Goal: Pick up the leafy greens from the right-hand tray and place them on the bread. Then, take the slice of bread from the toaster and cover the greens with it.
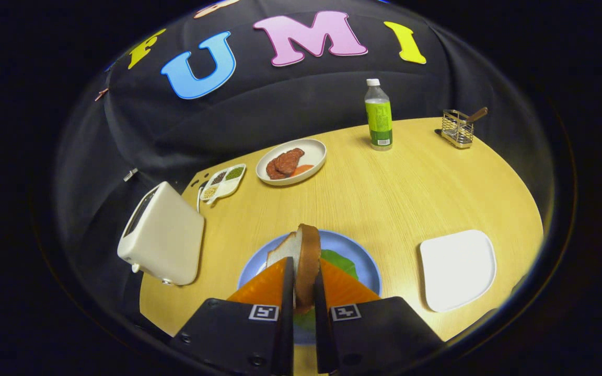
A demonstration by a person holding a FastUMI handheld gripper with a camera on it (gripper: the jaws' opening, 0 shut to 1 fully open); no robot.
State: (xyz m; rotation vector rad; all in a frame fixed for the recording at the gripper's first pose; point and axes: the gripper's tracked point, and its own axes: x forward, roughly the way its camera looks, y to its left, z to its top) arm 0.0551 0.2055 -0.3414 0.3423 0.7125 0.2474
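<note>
Brown-crusted slice of bread (303,261): held on edge, upright, between the 2 orange fingers (264,286) of the hand-held gripper (301,292), which is clamped on its lower part; lower centre of the frame. Judged to be the toaster slice, carried edge-on because it was lifted out of a slot that way; it will need tipping flat before release.

Leafy greens (340,262): green patch just beyond the right finger, lying on the blue plate (366,261) under the held slice. The bottom bread is hidden by fingers and slice, so whether the greens sit squarely on it cannot be told. Greens step judged done; covering step in hand.

White toaster (162,240): left of the plate, at the bench edge, slots up; contents not visible.

White tray (458,269): right of the plate, bare, consistent with the greens having come from it.

Bench (395,188): light wood. Farther back, well apart from the work: oval dish with meat slices (291,162), divided dish of seeds (223,181), green-labelled bottle (379,115), wire holder with a utensil (459,128), upper right.
</note>
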